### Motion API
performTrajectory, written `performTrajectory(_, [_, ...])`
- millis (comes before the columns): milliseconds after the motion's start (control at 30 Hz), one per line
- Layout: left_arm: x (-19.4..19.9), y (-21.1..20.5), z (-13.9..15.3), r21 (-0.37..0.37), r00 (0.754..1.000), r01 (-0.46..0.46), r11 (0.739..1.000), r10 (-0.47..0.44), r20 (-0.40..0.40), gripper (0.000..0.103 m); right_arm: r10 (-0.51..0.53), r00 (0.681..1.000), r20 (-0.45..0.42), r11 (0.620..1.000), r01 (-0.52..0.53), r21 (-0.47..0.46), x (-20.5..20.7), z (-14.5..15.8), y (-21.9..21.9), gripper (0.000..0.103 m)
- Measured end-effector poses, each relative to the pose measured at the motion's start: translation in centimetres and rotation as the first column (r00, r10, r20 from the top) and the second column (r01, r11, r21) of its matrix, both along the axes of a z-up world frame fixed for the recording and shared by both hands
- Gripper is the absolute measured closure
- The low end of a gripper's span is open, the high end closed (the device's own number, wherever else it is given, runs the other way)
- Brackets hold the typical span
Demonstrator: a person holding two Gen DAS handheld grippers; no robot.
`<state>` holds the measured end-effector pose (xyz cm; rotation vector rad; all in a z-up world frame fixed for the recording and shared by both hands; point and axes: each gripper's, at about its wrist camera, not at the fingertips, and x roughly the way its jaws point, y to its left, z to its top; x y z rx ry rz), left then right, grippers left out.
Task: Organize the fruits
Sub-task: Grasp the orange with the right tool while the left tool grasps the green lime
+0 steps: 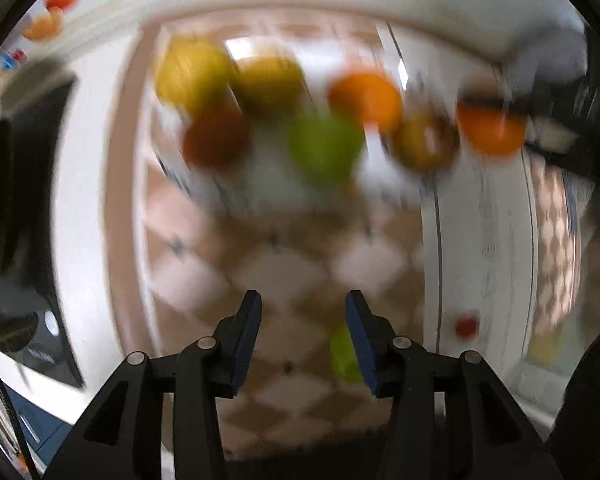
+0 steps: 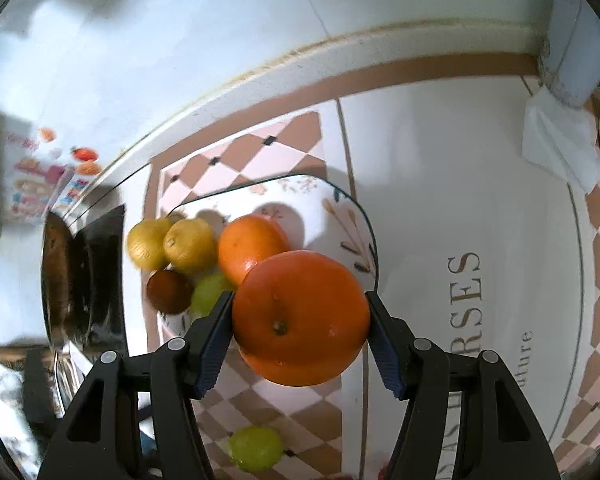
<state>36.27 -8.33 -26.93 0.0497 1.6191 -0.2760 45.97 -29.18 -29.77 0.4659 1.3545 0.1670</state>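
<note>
A: Where's the fruit now?

B: A big orange [image 2: 300, 316] sits clamped between the blue pads of the right gripper [image 2: 300, 320], lifted above the patterned tablecloth [image 2: 440, 200]. Behind it a glass plate [image 2: 356, 208] carries the rest: another orange [image 2: 248, 246], two yellow fruits [image 2: 188, 244], a brown one [image 2: 168, 290] and a green one [image 2: 210, 294], all bunched together and touching.

A: And the other hand?

B: The left gripper [image 1: 302, 336] grasps nothing, its fingers parted with only the checkered cloth showing between them. That view is badly blurred. A green fruit [image 1: 342, 354] lies on the cloth just beside its right-hand pad, partly hidden behind it.

A: Anything loose elsewhere?

B: In the right wrist view a green fruit [image 2: 256, 448] rests on the cloth well below the plate. A small red thing [image 1: 466, 326] shows in the left view, too smeared to name
</note>
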Motion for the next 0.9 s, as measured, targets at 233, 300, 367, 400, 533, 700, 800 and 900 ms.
performTrajectory(233, [-5.4, -6.8, -3.7, -0.005, 0.964, 0.245, 0.97, -0.244, -0.106, 0.048, -0.031, 0.999, -0.023, 0.999, 0.031, -0.012, -5.5, 0.0, -2.6, 0.038])
performTrajectory(300, [-5.8, -7.5, -4.0, -0.013, 0.955, 0.272, 0.962, -0.271, -0.119, 0.048, -0.057, 0.998, -0.027, 0.998, 0.056, -0.009, -6.6, -0.3, -3.4, 0.038])
performTrajectory(367, [-6.3, -8.0, -4.4, -0.026, 0.947, 0.286, 0.958, -0.287, -0.142, 0.048, -0.076, 0.997, -0.028, 0.997, 0.076, 0.0, -7.2, -0.4, -4.0, 0.038])
performTrajectory(400, [-6.6, -8.4, -4.5, -0.03, 0.943, 0.297, 0.954, -0.298, -0.151, 0.048, -0.084, 0.996, -0.027, 0.996, 0.084, 0.005, -7.6, -0.4, -4.3, 0.038])
performTrajectory(533, [-7.0, -9.0, -5.8, -0.068, 0.934, 0.286, 0.956, -0.294, -0.205, 0.048, -0.106, 0.994, -0.013, 0.994, 0.106, 0.013, -8.3, -0.3, -5.2, 0.037])
performTrajectory(700, [-6.8, -8.9, -6.0, -0.086, 0.952, 0.231, 0.969, -0.243, -0.186, 0.049, -0.12, 0.993, -0.007, 0.993, 0.12, 0.023, -8.8, -0.2, -5.8, 0.037])
performTrajectory(800, [-6.7, -9.1, -5.6, -0.058, 0.961, 0.225, 0.973, -0.231, -0.151, 0.05, -0.124, 0.992, -0.009, 0.992, 0.125, 0.034, -8.8, -0.3, -6.0, 0.038])
performTrajectory(900, [-6.1, -8.6, -4.4, -0.038, 0.974, 0.206, 0.978, -0.208, -0.091, 0.05, -0.126, 0.992, -0.012, 0.991, 0.126, 0.043, -8.8, -0.3, -6.2, 0.038])
